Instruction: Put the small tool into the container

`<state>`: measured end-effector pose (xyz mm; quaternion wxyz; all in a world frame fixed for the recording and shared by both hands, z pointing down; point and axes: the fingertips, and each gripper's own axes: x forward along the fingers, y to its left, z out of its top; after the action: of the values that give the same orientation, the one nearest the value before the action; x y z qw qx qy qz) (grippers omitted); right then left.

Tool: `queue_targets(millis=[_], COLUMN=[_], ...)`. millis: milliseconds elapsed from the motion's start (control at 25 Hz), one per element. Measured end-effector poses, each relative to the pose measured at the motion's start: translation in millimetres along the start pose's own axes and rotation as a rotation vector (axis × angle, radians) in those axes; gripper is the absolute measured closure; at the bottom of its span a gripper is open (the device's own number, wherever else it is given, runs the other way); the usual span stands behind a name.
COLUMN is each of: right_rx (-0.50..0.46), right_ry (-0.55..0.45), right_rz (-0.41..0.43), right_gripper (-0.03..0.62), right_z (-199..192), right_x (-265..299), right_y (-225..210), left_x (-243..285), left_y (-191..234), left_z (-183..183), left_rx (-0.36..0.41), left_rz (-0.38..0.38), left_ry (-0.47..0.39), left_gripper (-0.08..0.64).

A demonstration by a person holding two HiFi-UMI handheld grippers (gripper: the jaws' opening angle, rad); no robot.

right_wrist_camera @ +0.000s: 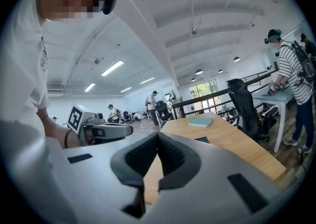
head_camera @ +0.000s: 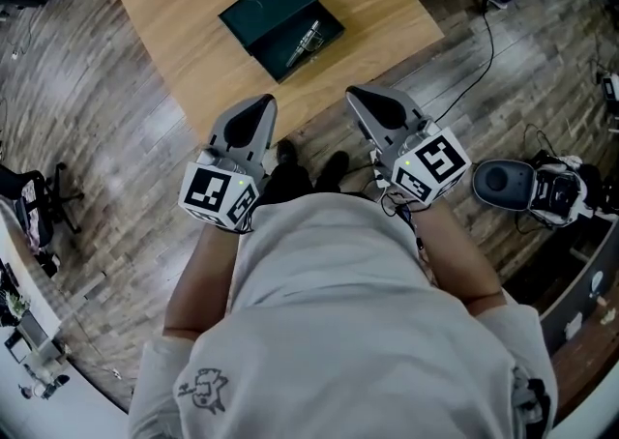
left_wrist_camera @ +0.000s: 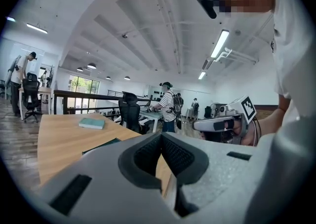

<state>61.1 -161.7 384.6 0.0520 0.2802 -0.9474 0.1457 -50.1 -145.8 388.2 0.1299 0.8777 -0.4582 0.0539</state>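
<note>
The person holds both grippers close in front of the body, pointed toward the desk (head_camera: pixel 184 2). The left gripper (head_camera: pixel 268 101) and the right gripper (head_camera: pixel 354 92) are side by side but apart. Each one has its fingers clenched, with nothing between them. The desk is of light wood and stands on a grey plank floor (head_camera: pixel 87 137), in an open office with a white ceiling (left_wrist_camera: pixel 148 30). On the desk lies a dark green rectangular container (head_camera: pixel 261 16), open. The thin metallic tool (head_camera: pixel 303 43) lies inside it.
</note>
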Motion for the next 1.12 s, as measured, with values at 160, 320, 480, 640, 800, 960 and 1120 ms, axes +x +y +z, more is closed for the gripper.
queue_targets(millis=[160, 320, 480, 640, 800, 960, 1120], right_rx=[-0.018, -0.043, -0.04, -0.058, -0.065, -0.073, -0.056], right_ry=[-0.008, 0.001, -0.006, -0.023, -0.02, -0.024, -0.019], right_rz=[-0.023, -0.054, -0.103, -0.133, -0.163, -0.183, -0.206], right_gripper=[0.586, 0.586, 0.586, 0.586, 0.586, 0.586, 0.586], right_z=[2.7, 2.6, 3.8, 6.6, -1.0, -7.7, -17.8], right_x=[-1.9, -1.1, 1.1, 7.0, 9.3, 9.9, 2.8], right_y=[13.9, 24.5, 39.4, 65.2, 90.8, 119.0, 137.8], left_x=[-13.3, -26.4, -51.6, -81.1, -111.1, -138.2, -154.7], left_y=[0.0, 2.4, 8.3, 17.9, 24.7, 33.2, 31.8], left_z=[5.0, 11.3, 15.7, 16.8, 14.0, 7.4, -0.6], left_rx=[0.013, 0.021, 0.034, 0.044, 0.056, 0.066, 0.058], left_rz=[-0.032, -0.069, -0.113, -0.139, -0.165, -0.184, -0.198], left_ry=[-0.008, -0.015, -0.016, -0.024, -0.022, -0.019, -0.013], left_gripper=[0.554, 0.554, 0.554, 0.555, 0.554, 0.554, 0.554])
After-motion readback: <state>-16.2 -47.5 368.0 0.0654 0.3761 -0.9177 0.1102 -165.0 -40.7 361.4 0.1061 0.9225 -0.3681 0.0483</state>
